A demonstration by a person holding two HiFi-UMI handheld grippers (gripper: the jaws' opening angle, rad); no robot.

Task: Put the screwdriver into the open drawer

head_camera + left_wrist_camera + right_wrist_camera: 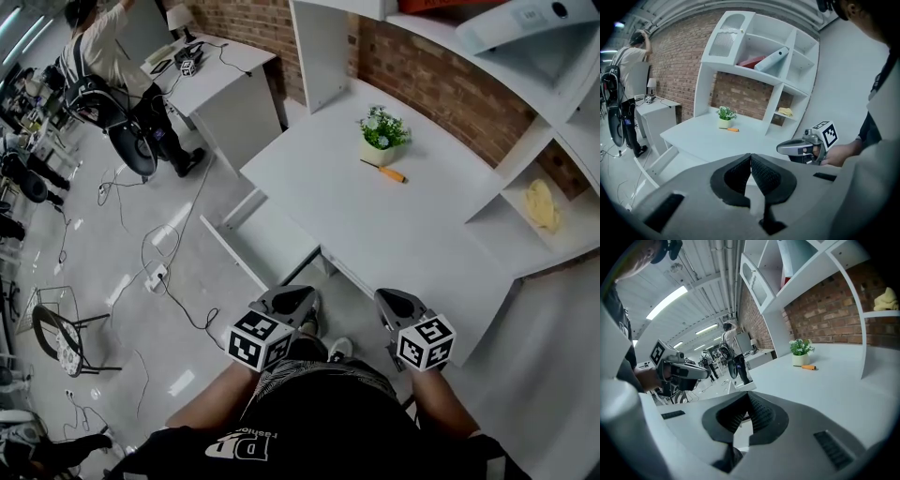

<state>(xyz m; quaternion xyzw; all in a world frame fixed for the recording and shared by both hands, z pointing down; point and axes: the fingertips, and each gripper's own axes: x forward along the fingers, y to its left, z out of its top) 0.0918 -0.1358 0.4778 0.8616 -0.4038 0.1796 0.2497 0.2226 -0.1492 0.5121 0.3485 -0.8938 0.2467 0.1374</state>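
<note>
Left claw [287, 297] and right claw [391, 300] are both pinched shut on nothing. The orange-handled screwdriver [385, 172] lies on the desk [375, 234] beside the potted plant [382, 132], and the drawer [265, 240] is open.

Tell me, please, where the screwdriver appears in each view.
Head view: screwdriver upper right of centre, just below the potted plant.
Left gripper view: left of centre, right of the potted plant.
Right gripper view: right of centre, right of the potted plant.
Shared landmark: the potted plant.
</note>
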